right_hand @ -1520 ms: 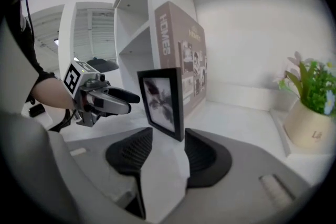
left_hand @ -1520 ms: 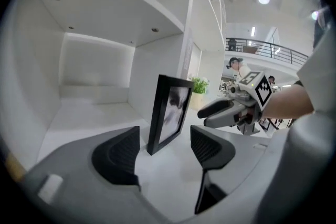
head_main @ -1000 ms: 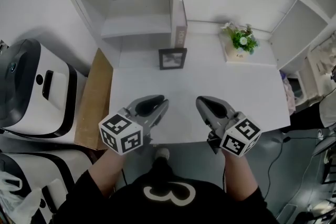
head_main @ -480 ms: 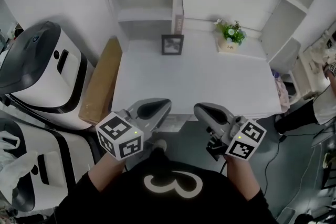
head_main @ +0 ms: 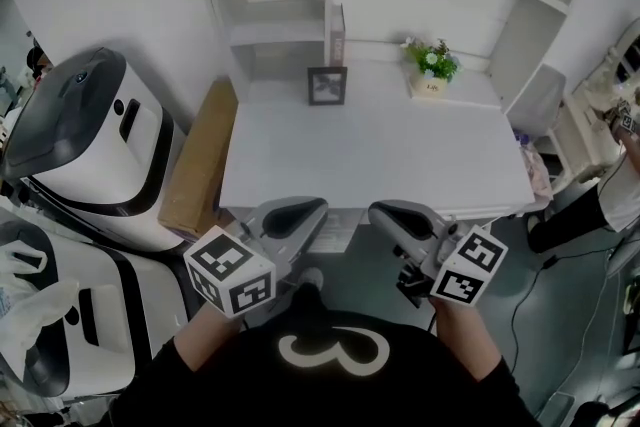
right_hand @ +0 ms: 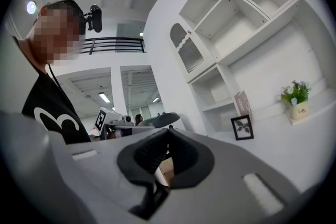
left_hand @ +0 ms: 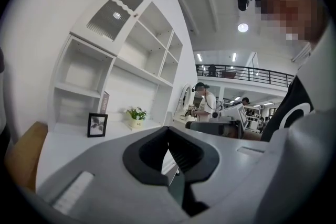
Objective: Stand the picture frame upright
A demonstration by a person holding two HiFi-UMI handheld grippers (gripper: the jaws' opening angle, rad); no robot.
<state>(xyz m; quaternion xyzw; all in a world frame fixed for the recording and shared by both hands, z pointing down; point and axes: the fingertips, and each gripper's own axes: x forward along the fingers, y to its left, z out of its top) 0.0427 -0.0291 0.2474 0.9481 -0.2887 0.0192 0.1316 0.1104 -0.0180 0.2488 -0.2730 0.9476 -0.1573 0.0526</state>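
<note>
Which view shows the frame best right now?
Right gripper view: the frame looks largest, seen level, plainly upright on the desk. Head view shows the frame from above; left gripper view shows it smaller, angled.

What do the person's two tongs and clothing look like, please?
The left tongs and right tongs are grey, rounded shells with black padded insides. The left cube and right cube are white with black square markers. The person wears a black top with a white looped figure.

Dark picture frame (head_main: 327, 85) upright at desk's back
</note>
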